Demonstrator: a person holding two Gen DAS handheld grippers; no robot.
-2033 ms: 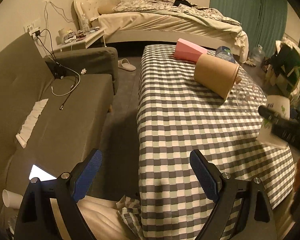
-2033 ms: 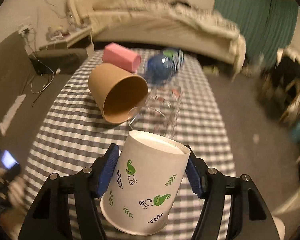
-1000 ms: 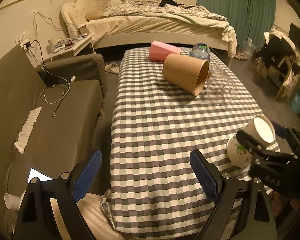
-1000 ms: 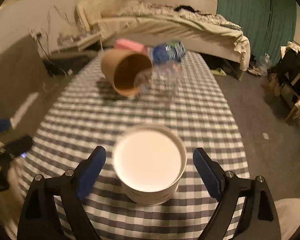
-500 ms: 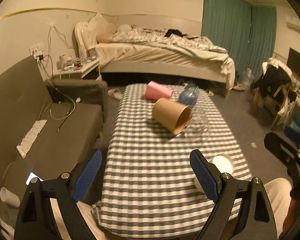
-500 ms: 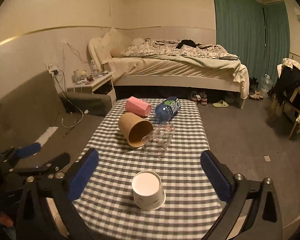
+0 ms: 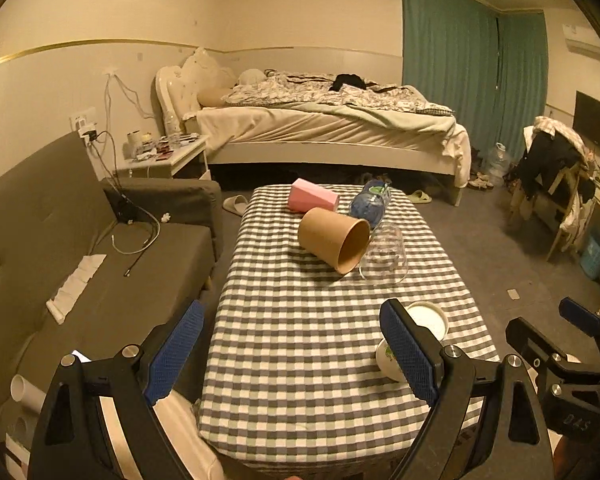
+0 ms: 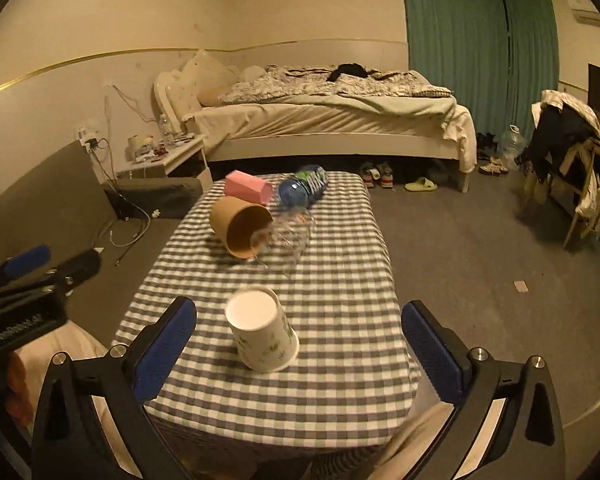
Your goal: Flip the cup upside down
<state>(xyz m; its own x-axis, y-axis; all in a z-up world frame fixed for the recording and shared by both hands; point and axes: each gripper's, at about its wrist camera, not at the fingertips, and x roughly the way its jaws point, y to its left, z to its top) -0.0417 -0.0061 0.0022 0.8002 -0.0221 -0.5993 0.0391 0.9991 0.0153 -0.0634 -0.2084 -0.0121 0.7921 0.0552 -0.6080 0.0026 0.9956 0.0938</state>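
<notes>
A white paper cup with green leaf print (image 8: pixel 262 330) stands upside down on the checked table (image 8: pixel 340 288), base up, near the front edge. It also shows in the left wrist view (image 7: pixel 426 320), partly behind my finger. My right gripper (image 8: pixel 298 354) is open and empty, pulled back above the table's front edge with the cup between and beyond its fingers. My left gripper (image 7: pixel 290 354) is open and empty, held back over the table's front left.
A brown paper cup (image 7: pixel 334 238), a clear glass (image 7: pixel 384 254), a pink box (image 7: pixel 312 196) and a blue bottle (image 7: pixel 370 202) lie at the table's far half. A grey sofa (image 7: pixel 80 256) stands left, a bed (image 7: pixel 332 128) behind, a chair with clothes (image 7: pixel 552 184) right.
My right gripper set the cup down upside down, opened and drew back up and away. Both grippers have pulled back from the table.
</notes>
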